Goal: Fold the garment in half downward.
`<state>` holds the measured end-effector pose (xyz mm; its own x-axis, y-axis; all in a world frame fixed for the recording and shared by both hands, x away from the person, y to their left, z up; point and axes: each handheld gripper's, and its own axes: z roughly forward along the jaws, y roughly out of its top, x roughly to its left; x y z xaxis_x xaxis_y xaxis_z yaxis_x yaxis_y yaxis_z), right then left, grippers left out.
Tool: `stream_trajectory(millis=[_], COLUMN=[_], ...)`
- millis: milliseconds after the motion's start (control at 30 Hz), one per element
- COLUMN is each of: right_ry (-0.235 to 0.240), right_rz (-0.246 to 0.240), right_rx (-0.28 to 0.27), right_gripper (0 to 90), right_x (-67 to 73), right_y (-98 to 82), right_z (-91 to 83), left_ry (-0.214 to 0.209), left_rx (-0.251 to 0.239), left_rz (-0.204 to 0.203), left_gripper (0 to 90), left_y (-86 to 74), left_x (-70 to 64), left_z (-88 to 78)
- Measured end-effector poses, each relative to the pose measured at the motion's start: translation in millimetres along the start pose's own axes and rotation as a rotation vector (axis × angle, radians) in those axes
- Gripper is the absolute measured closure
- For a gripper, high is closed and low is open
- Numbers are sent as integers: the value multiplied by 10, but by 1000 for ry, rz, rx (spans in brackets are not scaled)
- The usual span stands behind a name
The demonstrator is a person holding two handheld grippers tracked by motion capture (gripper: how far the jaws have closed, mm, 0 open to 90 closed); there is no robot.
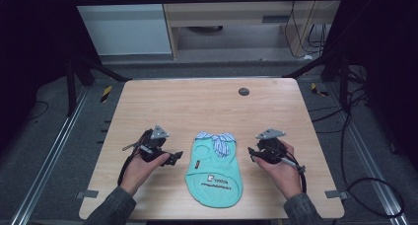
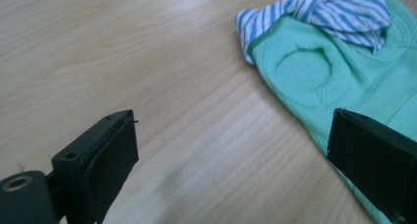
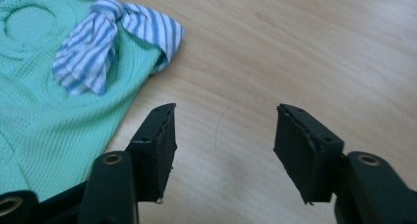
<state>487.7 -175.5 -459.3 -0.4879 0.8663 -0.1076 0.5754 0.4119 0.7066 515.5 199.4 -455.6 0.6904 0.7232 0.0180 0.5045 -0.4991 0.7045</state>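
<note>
At the near edge of the table [image 1: 148, 106], two sleeves come in from the bottom of the high view. Each hand holds a gripper.

The left gripper [image 1: 173, 157] is by the near left side of the shirt [image 1: 215, 175]. Its jaws are wide apart. Nothing is between them but bare wood. In the left gripper view, the left gripper [image 2: 231, 150] looks down at the table, and the shirt [image 2: 334, 76] lies on the right, going partly behind the right-hand jaw.

The right gripper [image 1: 253, 153] is on the other side of the shirt, just beside it. Its jaws are apart too, but not as wide. In the right gripper view, the right gripper [image 3: 223, 140] has only wood between its jaws, and the shirt [image 3: 44, 101] lies off to the left.

The shirt is small and green. It lies flat on the table, near the front edge, between the two grippers. It has some print near its near end. Neither gripper holds it.

At the far end of the shirt is a striped collar [image 1: 217, 140], blue and white. A round arm hole [image 2: 301, 69] sits just below the collar.

Farther back on the table, near the far edge, is a small dark round spot [image 1: 243, 92].
</note>
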Motion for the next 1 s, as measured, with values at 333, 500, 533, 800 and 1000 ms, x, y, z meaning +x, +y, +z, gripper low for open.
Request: stream_trajectory(millis=[333,500,533,800,1000], right_ry=[61,92,92,140,161], right_rz=[-106,-133,-133,-88,-76], right_rx=[50,64,64,52,80], right_gripper=[705,795,795,822,771], right_x=[9,54,54,55,88], right_y=[463,621,621,692,711], right_z=[367,521,521,663,783], left_ry=[41,38,38,9,-14], left_rx=[35,48,48,50,60], left_rz=[74,46,46,27,29], left_gripper=[253,392,451,599,589], left_y=[457,549,549,625,667], left_x=[33,76,76,70,-2], left_z=[274,427,427,612,773])
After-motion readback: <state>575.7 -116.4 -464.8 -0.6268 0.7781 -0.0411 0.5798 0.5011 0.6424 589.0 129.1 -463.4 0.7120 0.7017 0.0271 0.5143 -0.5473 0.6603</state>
